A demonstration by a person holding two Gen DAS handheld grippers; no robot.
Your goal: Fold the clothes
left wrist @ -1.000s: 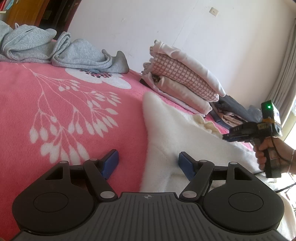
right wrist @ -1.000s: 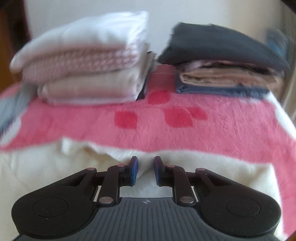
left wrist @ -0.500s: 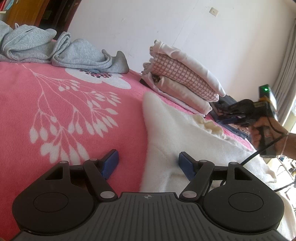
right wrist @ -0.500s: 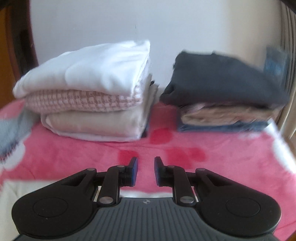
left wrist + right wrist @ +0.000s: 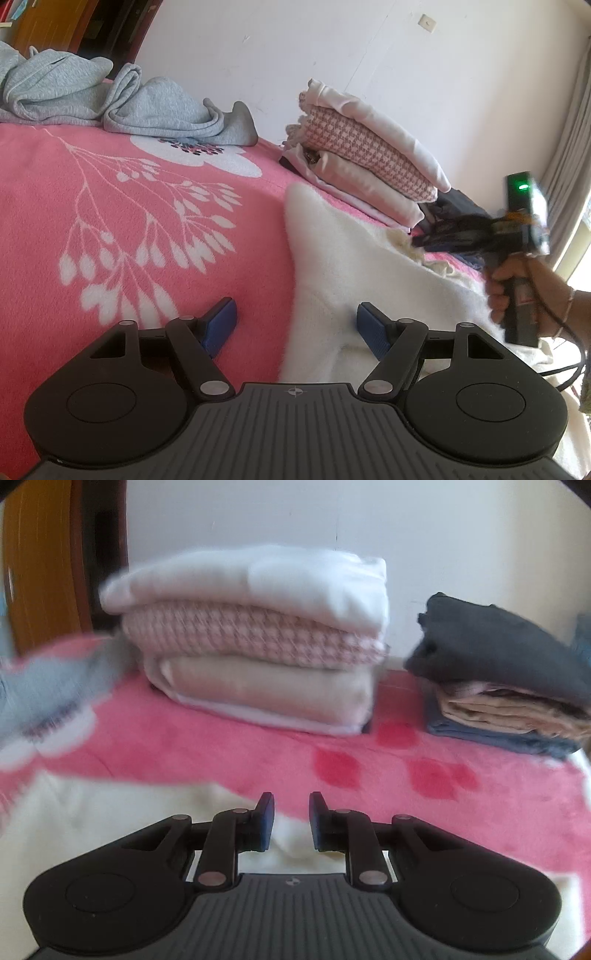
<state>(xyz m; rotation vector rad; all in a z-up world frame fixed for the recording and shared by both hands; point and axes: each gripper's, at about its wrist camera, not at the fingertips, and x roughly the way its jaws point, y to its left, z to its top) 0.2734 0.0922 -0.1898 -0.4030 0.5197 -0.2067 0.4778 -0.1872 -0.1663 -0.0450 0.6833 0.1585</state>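
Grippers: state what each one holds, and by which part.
Nothing is held. The left gripper is open over the white garment's edge; the right gripper is open and empty.

Readable text: none in either view.
Sign: small crosshair mark on each gripper body; green light on right gripper (image 5: 522,187).

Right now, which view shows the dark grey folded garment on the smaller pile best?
The right wrist view: the dark grey folded garment lies in the open on top of the smaller pile, only slightly blurred. In the left wrist view, the taller folded stack and the blurred right gripper hide most of it.
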